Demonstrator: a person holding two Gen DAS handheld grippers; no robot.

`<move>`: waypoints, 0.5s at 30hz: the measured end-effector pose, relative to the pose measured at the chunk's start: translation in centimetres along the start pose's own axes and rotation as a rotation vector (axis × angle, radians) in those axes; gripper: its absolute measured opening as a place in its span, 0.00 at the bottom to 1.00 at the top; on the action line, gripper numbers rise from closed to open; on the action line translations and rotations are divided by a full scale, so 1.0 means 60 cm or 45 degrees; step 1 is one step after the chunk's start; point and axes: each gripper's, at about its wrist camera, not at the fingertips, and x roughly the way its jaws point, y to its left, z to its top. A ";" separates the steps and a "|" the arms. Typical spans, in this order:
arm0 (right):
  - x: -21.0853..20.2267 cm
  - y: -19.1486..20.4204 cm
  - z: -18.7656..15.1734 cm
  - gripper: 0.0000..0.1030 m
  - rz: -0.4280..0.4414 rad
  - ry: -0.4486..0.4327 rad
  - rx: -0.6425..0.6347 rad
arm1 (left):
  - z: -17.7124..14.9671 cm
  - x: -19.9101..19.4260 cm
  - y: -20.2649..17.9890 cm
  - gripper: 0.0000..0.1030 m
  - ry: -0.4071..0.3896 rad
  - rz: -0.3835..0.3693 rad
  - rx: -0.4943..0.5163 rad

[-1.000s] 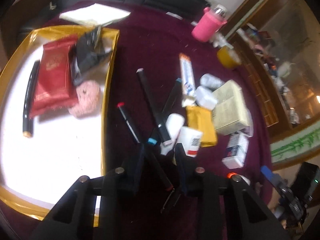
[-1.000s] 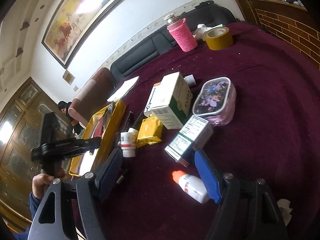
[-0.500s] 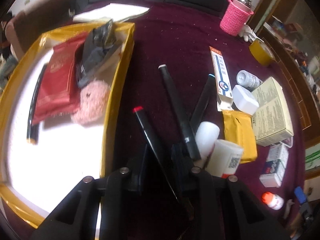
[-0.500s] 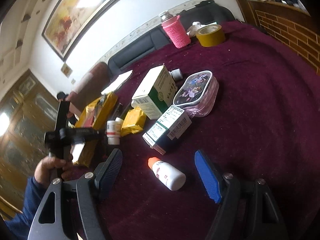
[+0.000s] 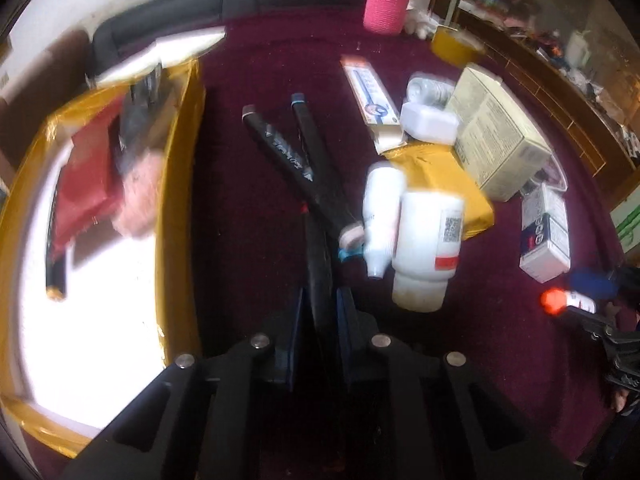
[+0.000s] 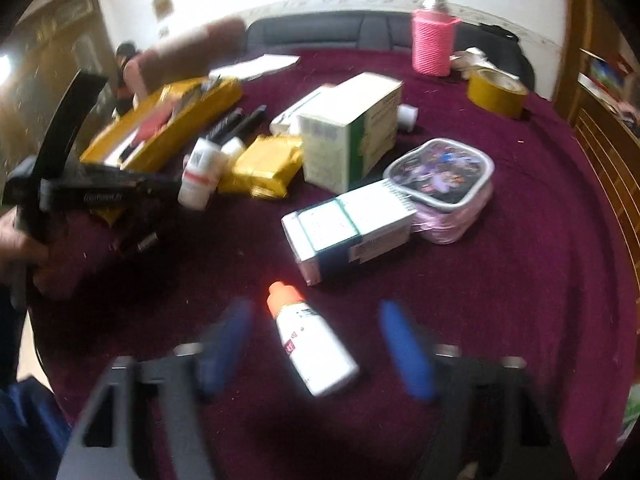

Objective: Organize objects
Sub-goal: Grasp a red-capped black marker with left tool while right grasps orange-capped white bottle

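My left gripper [image 5: 320,292] is closing and its pads press on a black marker [image 5: 318,248] with a red tip, lying on the maroon tablecloth [image 5: 248,240]. Two more black markers [image 5: 280,148] lie crossed just beyond it. To its left stands a golden tray [image 5: 176,184] holding a red packet [image 5: 86,184], a pink puff [image 5: 140,196] and a black pen. My right gripper [image 6: 316,312] has its blue pads wide apart on either side of a small white bottle [image 6: 316,348] with an orange cap. These jaws are closing and do not touch the bottle.
Two white bottles [image 5: 424,240] and a yellow packet [image 5: 452,184] lie right of the markers. Several cartons [image 6: 352,132], a pink lidded case [image 6: 444,184], a tape roll [image 6: 496,92] and a pink-sleeved flask [image 6: 434,44] crowd the far side. A hand [image 6: 20,248] holds the left gripper.
The left jaws have shut on the red-tipped marker as the hand sank and rolled. The right gripper dropped and rolled level, bringing the orange-capped bottle between its pads.
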 end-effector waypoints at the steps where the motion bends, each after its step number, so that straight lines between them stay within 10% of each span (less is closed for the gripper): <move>1: 0.006 0.005 -0.002 0.29 -0.018 0.023 -0.011 | -0.001 0.001 -0.005 0.16 -0.002 0.015 0.026; 7: 0.006 0.027 -0.017 0.28 -0.122 0.010 -0.034 | -0.013 -0.001 -0.017 0.14 -0.068 0.055 0.056; 15: -0.031 0.039 -0.027 0.28 0.006 -0.089 0.104 | -0.038 -0.031 -0.027 0.14 -0.158 0.043 0.090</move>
